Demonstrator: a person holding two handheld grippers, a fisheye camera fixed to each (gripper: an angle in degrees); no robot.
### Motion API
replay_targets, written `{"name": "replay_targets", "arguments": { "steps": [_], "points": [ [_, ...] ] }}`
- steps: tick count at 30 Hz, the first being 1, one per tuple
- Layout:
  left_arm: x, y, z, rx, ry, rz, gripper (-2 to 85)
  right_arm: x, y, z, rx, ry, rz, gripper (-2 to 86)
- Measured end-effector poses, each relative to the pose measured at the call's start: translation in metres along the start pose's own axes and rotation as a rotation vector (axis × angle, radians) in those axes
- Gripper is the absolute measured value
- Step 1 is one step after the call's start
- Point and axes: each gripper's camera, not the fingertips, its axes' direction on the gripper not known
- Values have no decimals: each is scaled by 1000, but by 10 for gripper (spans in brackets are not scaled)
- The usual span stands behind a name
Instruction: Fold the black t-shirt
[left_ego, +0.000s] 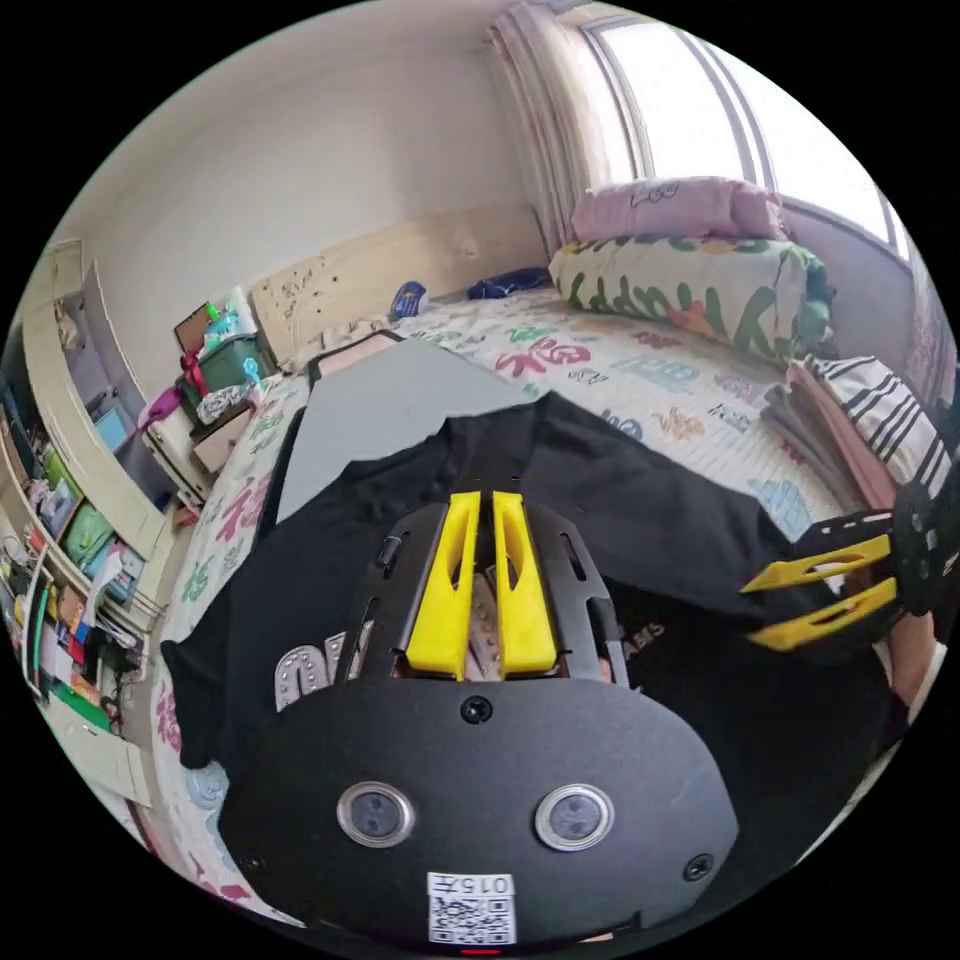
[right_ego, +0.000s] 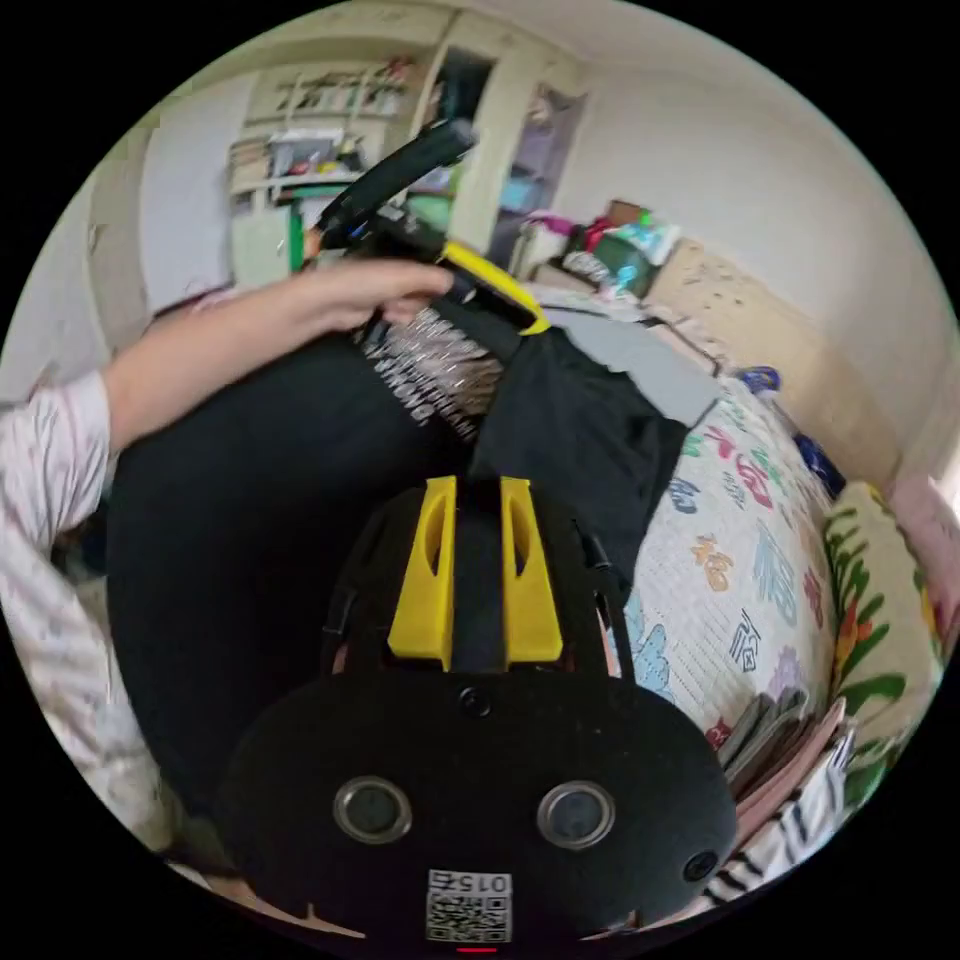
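Observation:
The black t-shirt (left_ego: 620, 500) with silver lettering is lifted off the bed between both grippers, its far part draped over a grey board (left_ego: 390, 400). My left gripper (left_ego: 485, 497) has its yellow jaws nearly together, pinching the cloth. Off to the right, my right gripper (left_ego: 750, 610) grips the shirt's edge. In the right gripper view, my right gripper (right_ego: 476, 482) has black cloth between its jaws. The shirt (right_ego: 570, 420) hangs from my left gripper (right_ego: 530, 320), which a hand (right_ego: 370, 285) holds.
The bed has a printed sheet (left_ego: 640, 370), a rolled quilt (left_ego: 690, 290) and a pink pillow (left_ego: 680, 205) by the window. Folded clothes (left_ego: 860, 420) are stacked at its right edge. Cluttered shelves (left_ego: 60, 520) line the left wall. A sleeved forearm (right_ego: 200, 350) crosses the right gripper view.

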Motion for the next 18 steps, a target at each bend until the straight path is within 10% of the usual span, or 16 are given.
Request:
{"name": "replay_targets", "arguments": {
  "steps": [8,18],
  "points": [
    [-7,-11,-96,86,665,394,21,86,86,18,171,139,368,80],
    [24,-12,-119,-89,756,665,63,120,119,126,-44,151,333,101]
  ]
}}
